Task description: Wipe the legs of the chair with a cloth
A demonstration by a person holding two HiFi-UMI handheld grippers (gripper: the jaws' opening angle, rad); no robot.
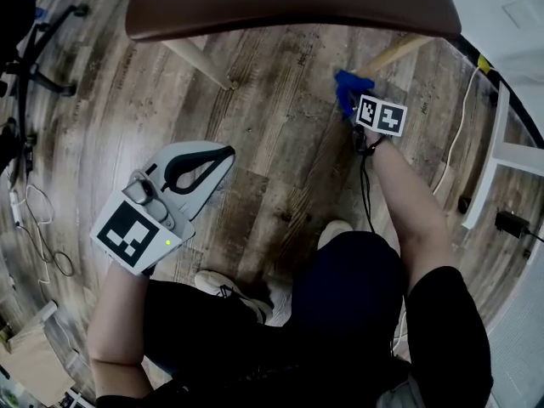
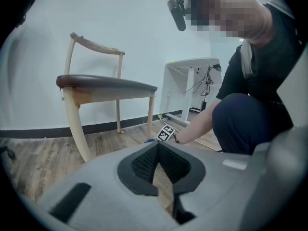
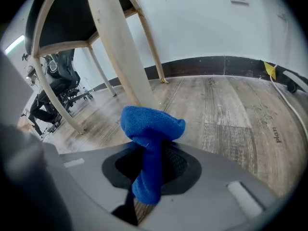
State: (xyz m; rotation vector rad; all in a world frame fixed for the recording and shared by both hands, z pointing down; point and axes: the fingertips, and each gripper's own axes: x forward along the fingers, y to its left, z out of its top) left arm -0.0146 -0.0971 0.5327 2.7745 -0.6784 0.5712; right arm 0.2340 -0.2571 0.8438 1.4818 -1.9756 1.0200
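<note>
Pinching the cloth, the right gripper has the slanted chair leg just ahead; the left gripper, closed and empty, is farther off.

Wood-look plank floor all over. A white cable snakes along the floor's right edge, with a black power brick near it. White desk sits by the wall, black baseboard runs along the bottom, and there's a black office chair further back.

The cloth is fuzzy, the chair leg smooth pale wood (matt), the floor grainy planks.
</note>
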